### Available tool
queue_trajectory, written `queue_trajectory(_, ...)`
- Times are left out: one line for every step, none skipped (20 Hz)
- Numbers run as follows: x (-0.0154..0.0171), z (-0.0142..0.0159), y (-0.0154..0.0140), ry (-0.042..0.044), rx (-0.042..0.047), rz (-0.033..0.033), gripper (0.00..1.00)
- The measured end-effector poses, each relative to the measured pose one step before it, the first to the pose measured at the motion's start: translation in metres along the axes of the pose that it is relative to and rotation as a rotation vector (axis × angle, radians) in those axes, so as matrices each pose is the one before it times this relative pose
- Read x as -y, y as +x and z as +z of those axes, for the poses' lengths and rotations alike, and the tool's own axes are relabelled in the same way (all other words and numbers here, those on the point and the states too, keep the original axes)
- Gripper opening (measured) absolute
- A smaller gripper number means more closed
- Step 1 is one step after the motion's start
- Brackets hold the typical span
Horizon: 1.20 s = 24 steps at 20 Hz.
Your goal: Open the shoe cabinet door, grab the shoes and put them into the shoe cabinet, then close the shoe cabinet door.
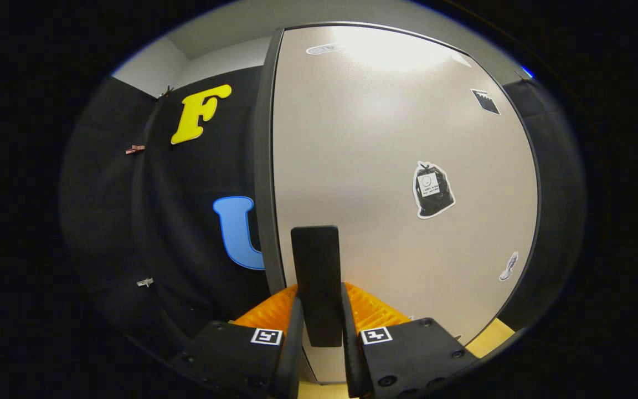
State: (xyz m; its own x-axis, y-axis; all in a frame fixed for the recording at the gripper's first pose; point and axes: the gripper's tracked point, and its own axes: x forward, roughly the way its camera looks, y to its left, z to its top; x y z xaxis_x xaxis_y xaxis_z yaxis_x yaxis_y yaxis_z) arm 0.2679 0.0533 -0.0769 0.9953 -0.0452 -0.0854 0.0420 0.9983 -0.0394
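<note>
The shoe cabinet door (385, 166) is a pale, glossy panel with a dark left edge (263, 166), standing close in front of me. A black upright bar handle (315, 255) sits near that edge. My gripper (320, 296) is shut on the handle, with one finger pressed against each side of the bar's lower half. The dark thickness of the door's left edge faces me, so the panel stands at a slight angle. I cannot see the cabinet's inside or any shoes.
The booth's black cloth wall (186, 221) hangs to the left of the door, with small clips on it. Stickers, one of a black bag (432, 189), dot the door. A strip of yellowish floor (490, 339) lies below the door's right corner.
</note>
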Motion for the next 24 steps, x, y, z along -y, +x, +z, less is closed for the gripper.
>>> queue_trajectory(-0.00017, -0.00173, 0.00098, -0.00896, -0.00911, -0.00013, 0.32)
queue_trajectory(0.00022, 0.00005, -0.00025, -0.00983, -0.00844, -0.00048, 0.32)
queue_trajectory(0.00049, -0.00051, 0.00001, -0.00357, -0.00260, -0.00020, 0.24)
queue_trajectory(-0.00020, 0.00008, -0.00111, 0.00548, 0.00255, 0.00235, 0.24)
queue_trajectory(0.00014, 0.00036, -0.00136, 0.00648, 0.00297, 0.00513, 0.24)
queue_trajectory(0.00044, 0.00013, -0.00152, 0.00475, 0.00419, 0.00421, 0.24)
queue_trajectory(-0.00022, 0.00003, -0.00160, 0.00164, 0.00187, 0.00606, 0.24)
queue_trajectory(-0.00031, 0.00061, -0.00407, 0.00088, 0.00181, 0.00725, 0.24)
queue_trajectory(-0.00106, 0.00033, -0.00618, 0.00166, -0.00280, 0.00917, 0.24)
queue_trajectory(-0.00079, 0.00067, -0.00647, 0.00308, -0.00006, 0.00842, 0.24)
queue_trajectory(-0.00019, -0.00013, -0.00948, -0.00063, -0.00298, 0.00710, 0.24)
queue_trajectory(0.00081, 0.00088, -0.00513, -0.00298, 0.00155, 0.00515, 0.24)
queue_trajectory(0.00025, 0.00145, -0.00487, 0.00193, 0.00516, 0.00662, 0.24)
queue_trajectory(-0.00045, 0.00073, -0.00771, 0.00566, -0.00122, 0.00882, 0.24)
queue_trajectory(-0.00099, 0.00263, -0.01021, 0.00542, 0.00612, 0.00909, 0.24)
queue_trajectory(0.00046, 0.00207, -0.00940, 0.00186, 0.00010, 0.00833, 0.24)
queue_trajectory(0.00089, 0.00115, -0.01106, 0.00070, -0.00187, 0.01061, 0.24)
queue_trajectory(0.00086, -0.00179, -0.01072, -0.00258, -0.00405, 0.01201, 0.24)
queue_trajectory(0.00282, -0.00004, -0.00898, -0.00109, -0.00283, 0.01296, 0.24)
queue_trajectory(0.00397, 0.00102, -0.00731, 0.00085, -0.00297, 0.01228, 0.24)
queue_trajectory(0.00385, 0.00009, -0.00688, 0.00090, -0.00242, 0.01197, 0.24)
queue_trajectory(0.00318, 0.00180, -0.00734, 0.00164, 0.00061, 0.01114, 0.24)
queue_trajectory(0.00340, 0.00028, -0.00690, 0.00321, -0.00262, 0.01194, 0.24)
queue_trajectory(0.00381, 0.00094, -0.00587, 0.00411, -0.00318, 0.00993, 0.24)
